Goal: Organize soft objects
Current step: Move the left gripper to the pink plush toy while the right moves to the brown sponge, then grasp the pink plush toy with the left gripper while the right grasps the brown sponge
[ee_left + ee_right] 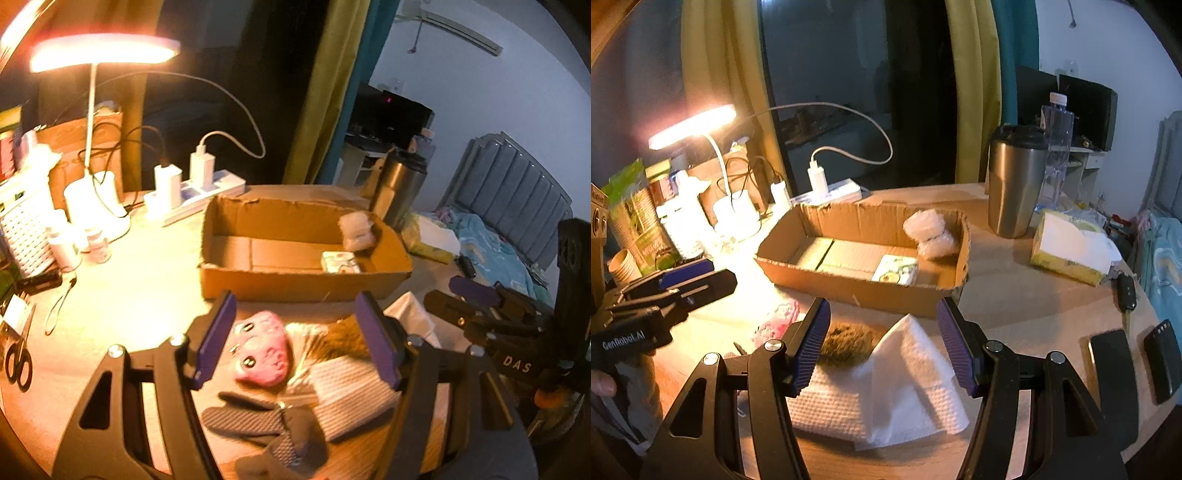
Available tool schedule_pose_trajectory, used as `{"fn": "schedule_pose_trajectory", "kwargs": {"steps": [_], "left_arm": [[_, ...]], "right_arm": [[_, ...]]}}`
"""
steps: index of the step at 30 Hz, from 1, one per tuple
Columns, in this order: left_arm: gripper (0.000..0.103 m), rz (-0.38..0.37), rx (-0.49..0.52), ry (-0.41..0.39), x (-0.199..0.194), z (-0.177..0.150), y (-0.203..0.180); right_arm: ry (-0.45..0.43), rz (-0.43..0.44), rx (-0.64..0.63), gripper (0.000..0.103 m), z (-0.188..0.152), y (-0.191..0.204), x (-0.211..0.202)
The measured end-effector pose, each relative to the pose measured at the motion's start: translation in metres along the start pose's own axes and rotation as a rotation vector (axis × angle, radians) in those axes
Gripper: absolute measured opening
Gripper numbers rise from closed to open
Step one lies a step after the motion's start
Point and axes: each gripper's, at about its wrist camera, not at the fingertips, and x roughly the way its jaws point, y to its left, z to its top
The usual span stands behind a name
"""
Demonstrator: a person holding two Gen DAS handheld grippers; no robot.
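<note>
Left wrist view: nearest lies a dark mesh cloth [266, 424] on the worktop [140, 295], overlapping a pale knitted cloth [351, 387]. The left tongs [295, 339] stand well apart and hold nothing; between them lie a pink plush toy [264, 352] and a brown furry piece [340, 338]. The dark cloth shows only here.

Right wrist view: the right tongs [882, 339] likewise gape, empty, above a white paper towel [905, 380] that lies over the knitted cloth [827, 410] and beside the furry piece [846, 343]. The pink toy [779, 321] is half hidden at left.

Beyond, both views show an open cardboard box [295, 284] holding a white fluffy bundle [929, 230] and a small printed packet [895, 271]. A tissue box [1067, 251], steel tumbler [1015, 181] and lit desk lamp [99, 51] stand farther back.
</note>
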Motion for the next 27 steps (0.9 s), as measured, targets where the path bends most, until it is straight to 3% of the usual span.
{"fn": "schedule_pose_trajectory", "kwargs": {"steps": [27], "left_arm": [[0.069, 0.041, -0.090, 0.061, 0.005, -0.028, 0.062]], "right_arm": [[0.137, 0.028, -0.060, 0.063, -0.014, 0.052, 0.057]]}}
